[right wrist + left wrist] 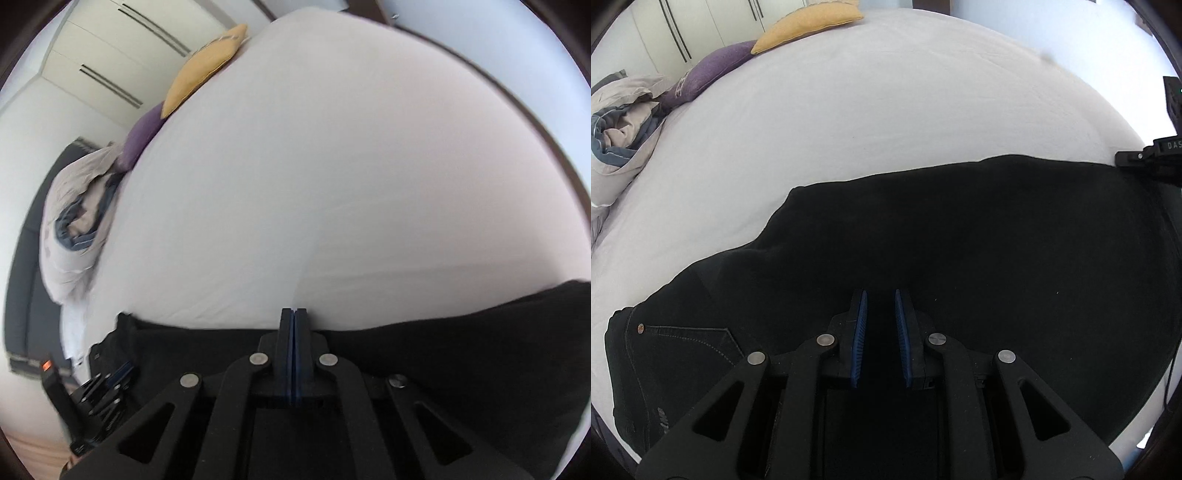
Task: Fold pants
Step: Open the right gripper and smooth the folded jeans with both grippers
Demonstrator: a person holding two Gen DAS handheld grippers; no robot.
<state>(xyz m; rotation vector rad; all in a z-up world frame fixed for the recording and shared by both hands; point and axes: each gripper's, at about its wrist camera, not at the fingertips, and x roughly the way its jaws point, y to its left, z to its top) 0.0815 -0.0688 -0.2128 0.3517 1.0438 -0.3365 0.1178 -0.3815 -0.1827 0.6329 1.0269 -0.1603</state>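
On the white bed sheet (886, 110), the black pants (960, 236) are lying flat along the near edge, well away from the yellow pillow (809, 26) and purple pillow (713, 66) sitting at the far side.

Key thing for the next move imo: the pants are running crosswise in front of both grippers, long axis going left to right along that near bed edge. Waist end with the stitched pocket (690, 343) and a little rivet is sitting off to the left of the left gripper (880, 321), and the leg end is stretching out toward the right gripper (294, 325). So left hand looks nearer the waistband, right hand nearer the legs, and a lengthwise fold would mean one end travelling across to the other.

Left gripper is pointing down right over the middle of the fabric, blue pads only slightly apart. There's dark cloth showing in the gap, but I honestly can't tell if it's pinching any or just hovering over it. Right gripper is looking fully closed, pads pressed together, tips sitting at the far edge of the pants where black meets white sheet. Can't see any cloth caught between them.

Pants themselves are looking dark denim-ish, pretty smooth, already laid out as one broad slab, maybe legs stacked on each other, though that's just my guess.
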